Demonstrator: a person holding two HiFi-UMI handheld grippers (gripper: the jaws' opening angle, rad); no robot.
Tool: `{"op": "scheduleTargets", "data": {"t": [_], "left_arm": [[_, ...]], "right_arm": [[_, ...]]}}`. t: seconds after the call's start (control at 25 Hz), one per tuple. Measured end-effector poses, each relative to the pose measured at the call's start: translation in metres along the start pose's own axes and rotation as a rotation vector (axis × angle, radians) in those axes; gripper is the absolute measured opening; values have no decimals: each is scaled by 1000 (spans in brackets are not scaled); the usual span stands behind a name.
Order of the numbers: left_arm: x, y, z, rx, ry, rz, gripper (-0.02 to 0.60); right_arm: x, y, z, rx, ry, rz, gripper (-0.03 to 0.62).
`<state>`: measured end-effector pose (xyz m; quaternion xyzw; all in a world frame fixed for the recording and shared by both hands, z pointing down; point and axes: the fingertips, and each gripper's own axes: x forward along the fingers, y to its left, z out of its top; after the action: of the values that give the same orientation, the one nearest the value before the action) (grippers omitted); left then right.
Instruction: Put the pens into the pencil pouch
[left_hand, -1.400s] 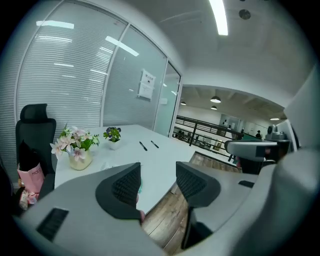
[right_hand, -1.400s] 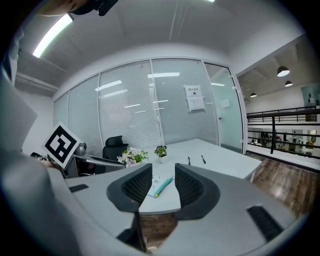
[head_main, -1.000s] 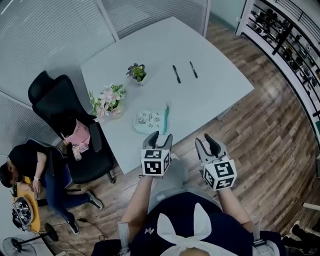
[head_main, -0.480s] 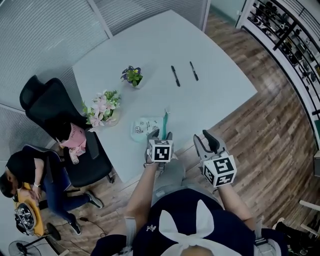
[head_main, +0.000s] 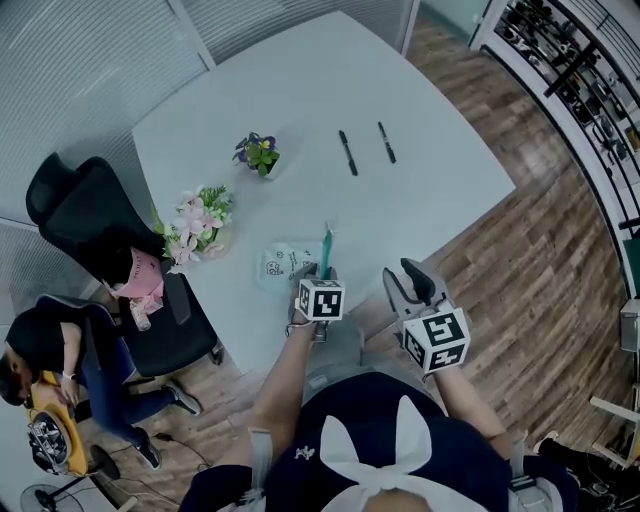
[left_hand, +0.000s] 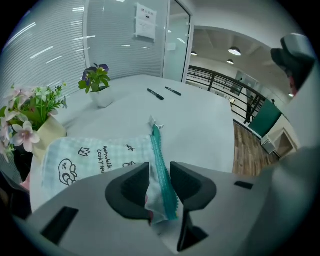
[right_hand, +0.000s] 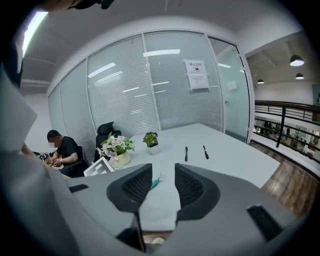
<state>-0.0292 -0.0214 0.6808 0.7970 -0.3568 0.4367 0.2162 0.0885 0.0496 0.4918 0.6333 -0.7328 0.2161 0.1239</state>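
Observation:
A pale checked pencil pouch (head_main: 283, 264) with a teal zipper lies near the white table's front edge. My left gripper (head_main: 317, 274) points steeply down over its zipper side. In the left gripper view the zipper edge (left_hand: 161, 170) stands up between the jaws of that gripper (left_hand: 160, 176), which are closing; the pads are not clearly pressing on it. Two black pens (head_main: 347, 152) (head_main: 386, 141) lie side by side farther back on the table, also in the left gripper view (left_hand: 155, 94) (left_hand: 173, 91). My right gripper (head_main: 408, 282) hovers open and empty off the table's front edge.
A small potted plant (head_main: 258, 153) and a vase of pink flowers (head_main: 198, 215) stand on the table (head_main: 440, 200) to the left. A black office chair (head_main: 90, 220) and a seated person (head_main: 40, 345) are beyond the left side. Wooden floor lies to the right.
My left gripper has dropped forward onto the pouch's zipper edge and tipped downward. The right gripper has drifted a little towards the table.

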Motion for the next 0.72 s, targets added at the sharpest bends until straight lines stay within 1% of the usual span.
{"op": "scheduleTargets", "data": {"t": [0.16, 0.24, 0.4, 0.52, 0.72], "left_arm": [[-7, 2, 4, -49, -1, -67, 78], [-11, 5, 8, -97, -11, -110, 70], [-25, 14, 20, -221, -50, -201, 61], [-39, 23, 34, -294, -103, -247, 60], [-69, 38, 64, -390, -207, -310, 58]], "right_arm": [[10, -4, 1, -6, 5, 5, 129], [17, -5, 2, -11, 10, 11, 129], [30, -6, 6, -28, 12, 24, 129], [41, -5, 11, -40, 4, 34, 129], [55, -3, 21, -51, -3, 48, 129]]}}
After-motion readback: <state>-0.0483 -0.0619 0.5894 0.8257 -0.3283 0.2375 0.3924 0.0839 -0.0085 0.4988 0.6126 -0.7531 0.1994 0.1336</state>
